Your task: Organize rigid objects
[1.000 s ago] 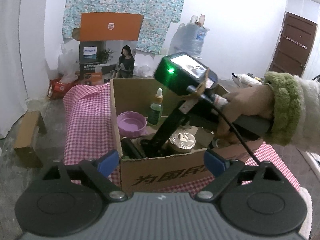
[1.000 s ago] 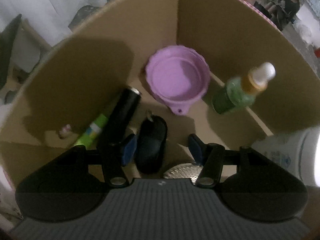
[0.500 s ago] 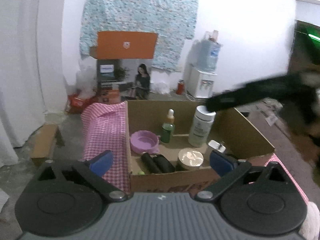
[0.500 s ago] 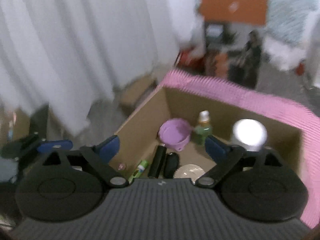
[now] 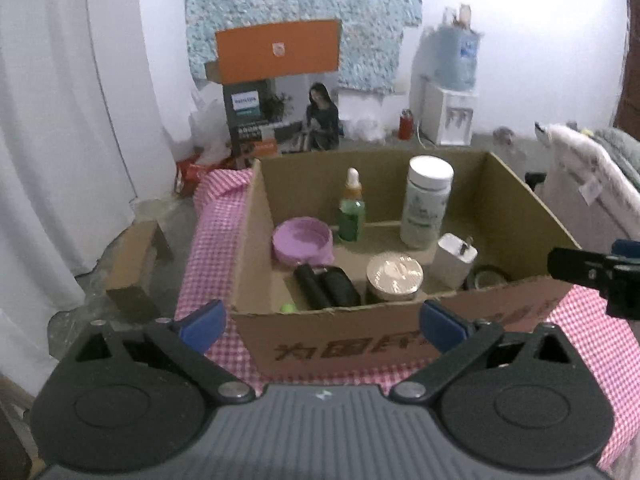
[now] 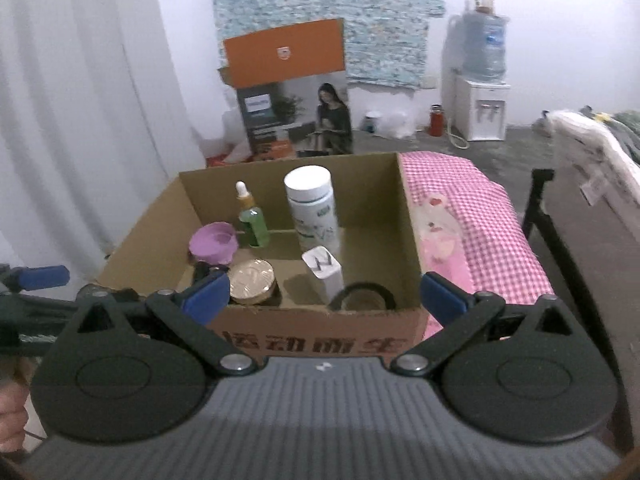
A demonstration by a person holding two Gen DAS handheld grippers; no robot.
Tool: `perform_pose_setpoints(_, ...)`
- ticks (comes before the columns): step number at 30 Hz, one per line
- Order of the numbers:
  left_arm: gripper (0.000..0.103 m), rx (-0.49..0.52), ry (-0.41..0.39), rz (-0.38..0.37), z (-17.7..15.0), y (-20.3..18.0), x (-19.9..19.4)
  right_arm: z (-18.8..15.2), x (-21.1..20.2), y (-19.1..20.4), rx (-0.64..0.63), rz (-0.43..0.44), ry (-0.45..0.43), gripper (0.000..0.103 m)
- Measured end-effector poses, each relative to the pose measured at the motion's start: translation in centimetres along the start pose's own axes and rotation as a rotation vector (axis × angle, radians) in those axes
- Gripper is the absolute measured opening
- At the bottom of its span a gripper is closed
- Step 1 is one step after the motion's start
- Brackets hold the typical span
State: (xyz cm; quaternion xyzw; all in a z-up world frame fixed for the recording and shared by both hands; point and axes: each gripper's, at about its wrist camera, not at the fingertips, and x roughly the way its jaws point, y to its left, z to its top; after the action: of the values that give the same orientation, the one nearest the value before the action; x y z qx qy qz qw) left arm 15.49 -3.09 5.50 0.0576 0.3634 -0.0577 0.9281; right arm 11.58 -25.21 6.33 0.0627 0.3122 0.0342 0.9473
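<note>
An open cardboard box [image 5: 400, 344] sits on a pink checked cloth [image 5: 208, 240]. Inside stand a purple bowl [image 5: 303, 240], a green dropper bottle [image 5: 351, 212], a tall white bottle [image 5: 426, 208], a gold-lidded jar [image 5: 395, 272] and a white charger plug [image 5: 456, 258]. Two black items [image 5: 326, 290] lie at the box's front left, and a black tape roll [image 6: 364, 300] at the front right. My left gripper [image 5: 320, 322] hovers open before the box, holding nothing. My right gripper [image 6: 325, 295] is back from the box, its jaws opening with nothing between them.
A printed carton with an orange flap [image 5: 280, 92] and a water dispenser [image 5: 452, 116] stand at the far wall. White curtains hang on the left. A small cardboard box [image 5: 136, 256] lies on the floor. A black frame [image 6: 540, 208] stands right of the cloth.
The right gripper has lifted out of the box, drawn back and opened wide, leaving the black item inside. The hand and device have left the left view, which shifted back slightly.
</note>
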Motion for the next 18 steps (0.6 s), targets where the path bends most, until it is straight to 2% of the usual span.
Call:
perform_pose_setpoints(5, 0.103, -0.013, -0.015, 0.011, 0.3, -0.9, 0.2, -1.2, 0.5, 0.5, -0.021, -0.086, -0.009, 0.102)
perform_pose_setpoints(10, 0.103, -0.044, 0.010, -0.027, 0.9, -0.9, 0.7, -1.2, 1.3, 0.4, 0.001, -0.048, 0.023, 0.102)
perform_pose_setpoints(18, 0.103, -0.037, 0.020, 0.006, 1.3, -1.2, 1.2, -0.7, 1.6, 0.6, -0.010, -0.048, 0.046, 0.102)
